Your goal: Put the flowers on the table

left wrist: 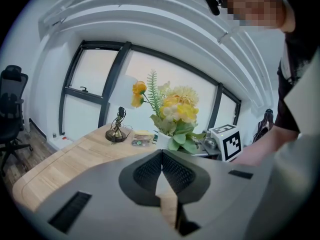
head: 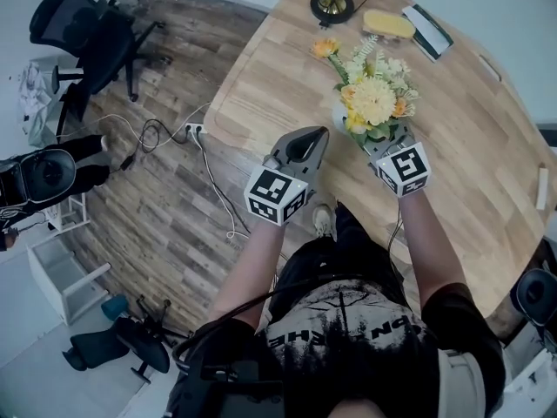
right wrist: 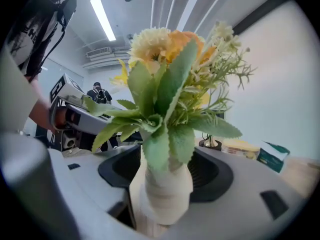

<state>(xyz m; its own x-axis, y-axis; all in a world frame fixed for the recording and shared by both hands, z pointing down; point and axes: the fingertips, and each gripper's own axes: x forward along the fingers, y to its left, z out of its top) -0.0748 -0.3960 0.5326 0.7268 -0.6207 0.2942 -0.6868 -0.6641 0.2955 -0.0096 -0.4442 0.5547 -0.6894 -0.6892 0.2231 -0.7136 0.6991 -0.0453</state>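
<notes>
Head view, looking steeply down.

- Wood-plank floor (head: 157, 198) at left.
- Light wooden table (head: 278, 85) with a curved near edge, across the upper right.
- Person (head: 348, 347) in a dark printed shirt at bottom centre, both forearms stretched toward the table's edge.
- Black office chair (head: 87, 33) on the floor at upper left, well apart from the table.
- Left gripper (head: 320, 133) at the table's near edge, just beside the bouquet but apart from it. Jaws pressed together tip to tip, nothing between them, as seen in the left gripper view.
- Right gripper (right wrist: 167, 156) under the foliage, jaws spread wide, one on each side of the vase.
- Flowers (head: 372, 94), yellow, orange and cream with green leaves, upright over the table near its front edge.
- White vase (right wrist: 162, 194) holding the stems, standing between the right gripper's jaws, base hidden.
- Marker cube (head: 276, 196) at the rear of the left gripper.
- Brass stand on a dark round base (head: 332, 5) at the table's far end, with a yellow block (head: 388, 24) and a dark box (head: 426, 31) beside it, all well apart from the flowers.
- White power strip (head: 194, 130) with trailing cables on the floor near the table.
</notes>
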